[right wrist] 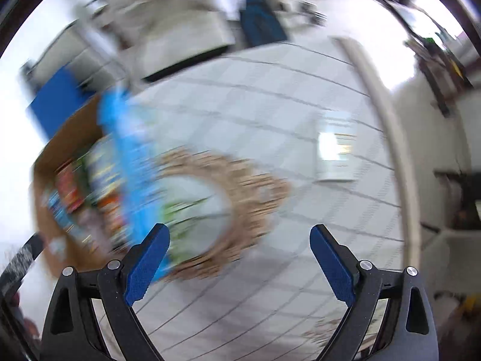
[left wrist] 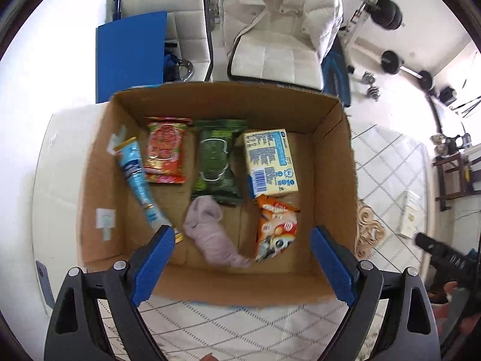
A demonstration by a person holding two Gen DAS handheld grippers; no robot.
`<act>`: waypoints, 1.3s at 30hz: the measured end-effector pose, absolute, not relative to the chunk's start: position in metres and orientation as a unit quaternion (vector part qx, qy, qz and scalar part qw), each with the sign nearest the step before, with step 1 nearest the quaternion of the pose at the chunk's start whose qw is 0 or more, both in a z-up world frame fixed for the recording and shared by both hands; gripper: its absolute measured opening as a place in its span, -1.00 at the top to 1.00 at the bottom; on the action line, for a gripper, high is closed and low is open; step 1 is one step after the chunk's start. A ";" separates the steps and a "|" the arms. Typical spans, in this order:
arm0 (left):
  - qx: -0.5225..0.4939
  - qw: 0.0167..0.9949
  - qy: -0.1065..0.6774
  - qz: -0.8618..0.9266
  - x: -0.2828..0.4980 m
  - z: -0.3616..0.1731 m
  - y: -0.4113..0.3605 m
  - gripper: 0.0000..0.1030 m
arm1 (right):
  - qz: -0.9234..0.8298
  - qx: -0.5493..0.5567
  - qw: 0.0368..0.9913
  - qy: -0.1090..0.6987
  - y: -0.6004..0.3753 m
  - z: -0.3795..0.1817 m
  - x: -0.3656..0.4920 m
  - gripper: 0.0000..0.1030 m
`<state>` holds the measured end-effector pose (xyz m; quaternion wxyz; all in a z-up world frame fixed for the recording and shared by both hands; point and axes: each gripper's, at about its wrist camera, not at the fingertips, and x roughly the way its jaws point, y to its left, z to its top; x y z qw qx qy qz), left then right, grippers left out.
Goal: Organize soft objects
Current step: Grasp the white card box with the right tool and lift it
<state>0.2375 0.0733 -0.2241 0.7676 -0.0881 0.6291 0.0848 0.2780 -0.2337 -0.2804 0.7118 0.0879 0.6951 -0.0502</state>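
In the left wrist view a cardboard box (left wrist: 333,162) holds a blue tube packet (left wrist: 136,174), a red snack packet (left wrist: 165,150), a green packet (left wrist: 215,162), a yellow carton (left wrist: 270,162), an orange snack packet (left wrist: 276,228) and a crumpled lilac cloth (left wrist: 210,231). My left gripper (left wrist: 242,240) is open and empty above the box's near side, over the cloth. The right wrist view is motion-blurred. My right gripper (right wrist: 239,240) is open and empty over a woven beige ring mat (right wrist: 258,186), with the box (right wrist: 72,138) at its left.
The box stands on a white quilted cloth (left wrist: 387,156) over a table. The woven mat (left wrist: 368,228) and a white booklet (left wrist: 412,216) lie right of the box. Two white chairs (left wrist: 279,57) and a blue board (left wrist: 130,54) stand behind. Barbell weights (left wrist: 390,61) lie far right.
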 end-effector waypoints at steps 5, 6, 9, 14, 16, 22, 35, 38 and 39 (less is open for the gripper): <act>-0.093 0.752 0.646 0.096 0.261 -0.259 0.050 -0.80 | -0.109 0.107 0.672 0.725 -0.305 -0.344 0.309 -0.87; -0.089 0.749 0.649 0.101 0.266 -0.265 0.046 -0.80 | -0.114 0.114 0.663 0.731 -0.316 -0.358 0.315 -0.87; -0.086 0.742 0.657 0.101 0.272 -0.277 0.038 -0.80 | -0.121 0.123 0.645 0.744 -0.333 -0.385 0.326 -0.87; -0.075 0.736 0.666 0.100 0.278 -0.290 0.028 -0.80 | -0.121 0.136 0.624 0.760 -0.344 -0.416 0.339 -0.87; -0.074 0.733 0.669 0.101 0.278 -0.292 0.025 -0.80 | -0.120 0.142 0.622 0.760 -0.344 -0.422 0.342 -0.89; -0.076 0.733 0.668 0.102 0.275 -0.291 0.026 -0.80 | -0.115 0.129 0.638 0.750 -0.333 -0.410 0.346 -0.18; -0.104 0.734 0.665 0.089 0.229 -0.261 0.060 -0.80 | -0.001 0.108 0.675 0.729 -0.232 -0.347 0.311 -0.16; -0.106 0.740 0.659 0.086 0.217 -0.245 0.076 -0.80 | 0.045 0.111 0.696 0.708 -0.189 -0.304 0.303 -0.16; -0.106 0.742 0.656 0.086 0.213 -0.240 0.081 -0.80 | 0.061 0.112 0.700 0.702 -0.176 -0.293 0.298 -0.16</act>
